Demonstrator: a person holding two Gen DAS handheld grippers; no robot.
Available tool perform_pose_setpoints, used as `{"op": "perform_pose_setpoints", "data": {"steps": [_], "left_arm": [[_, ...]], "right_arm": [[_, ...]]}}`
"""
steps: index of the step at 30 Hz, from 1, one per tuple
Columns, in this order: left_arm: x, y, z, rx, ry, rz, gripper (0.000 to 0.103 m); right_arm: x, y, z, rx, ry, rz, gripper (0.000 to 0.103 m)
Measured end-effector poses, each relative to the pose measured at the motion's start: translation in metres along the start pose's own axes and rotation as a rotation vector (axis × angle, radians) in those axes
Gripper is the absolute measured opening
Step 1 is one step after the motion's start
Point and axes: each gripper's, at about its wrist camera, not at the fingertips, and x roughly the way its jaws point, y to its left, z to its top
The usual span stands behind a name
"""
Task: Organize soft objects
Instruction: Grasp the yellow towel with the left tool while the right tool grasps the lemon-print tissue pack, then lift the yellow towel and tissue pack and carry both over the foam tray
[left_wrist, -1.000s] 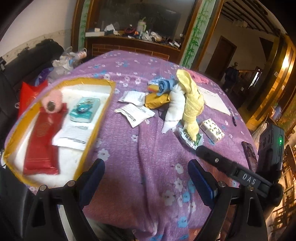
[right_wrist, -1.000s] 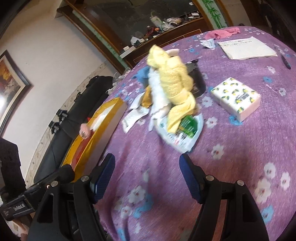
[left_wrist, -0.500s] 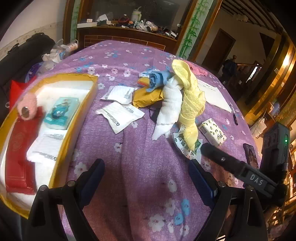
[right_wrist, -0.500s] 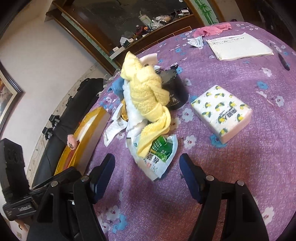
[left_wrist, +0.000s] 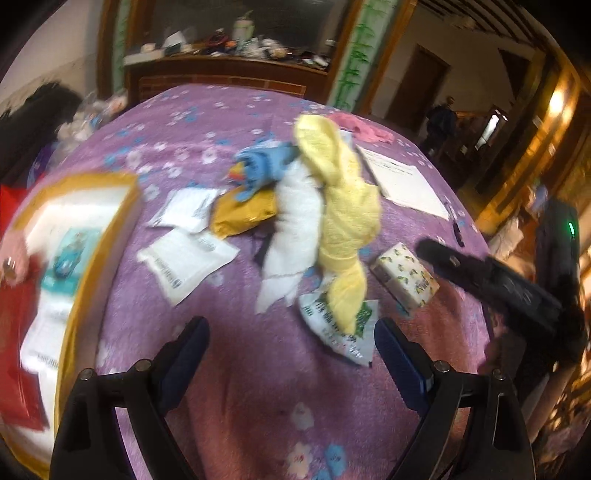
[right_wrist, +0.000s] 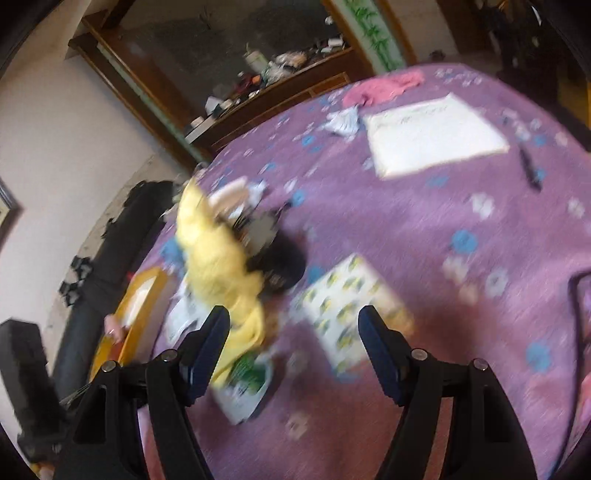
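Note:
A pile of soft cloths lies mid-table on the purple flowered cover: a yellow towel draped over a white cloth, with a blue cloth behind them. A pink cloth lies at the far edge. My left gripper is open and empty, short of the pile. My right gripper is also open and empty, hovering above a lemon-print tissue pack, with the yellow towel by its left finger.
A gold-rimmed tray on the left holds a red packet, a teal box and papers. A green-white packet, a mustard pouch, white sachets, a paper sheet, a pen and a black object litter the table.
Both grippers moved forward toward the cloth pile. The tray slid left in the left wrist view. In the right wrist view the tissue pack came between the fingers and the towel shifted left.

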Motion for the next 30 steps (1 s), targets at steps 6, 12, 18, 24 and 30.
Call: {"op": "perform_pose_setpoints", "data": {"steps": [6, 12, 18, 24, 30], "left_arm": [[0.022, -0.028, 0.002, 0.137, 0.036, -0.022, 0.093], [0.03, -0.03, 0.005, 0.14, 0.035, 0.014, 0.093], [0.056, -0.037, 0.008, 0.184, 0.091, 0.029, 0.093], [0.077, -0.044, -0.007, 0.216, 0.163, 0.022, 0.093], [0.06, -0.046, -0.019, 0.227, 0.131, 0.003, 0.092]], "right_arm": [[0.037, -0.012, -0.002, -0.005, 0.094, -0.074, 0.071], [0.03, -0.004, -0.016, -0.03, 0.102, -0.047, 0.071], [0.034, -0.005, -0.016, -0.027, 0.094, -0.039, 0.068], [0.033, -0.006, -0.015, -0.022, 0.092, -0.052, 0.041], [0.026, -0.005, -0.014, -0.028, 0.059, -0.032, 0.025]]}}
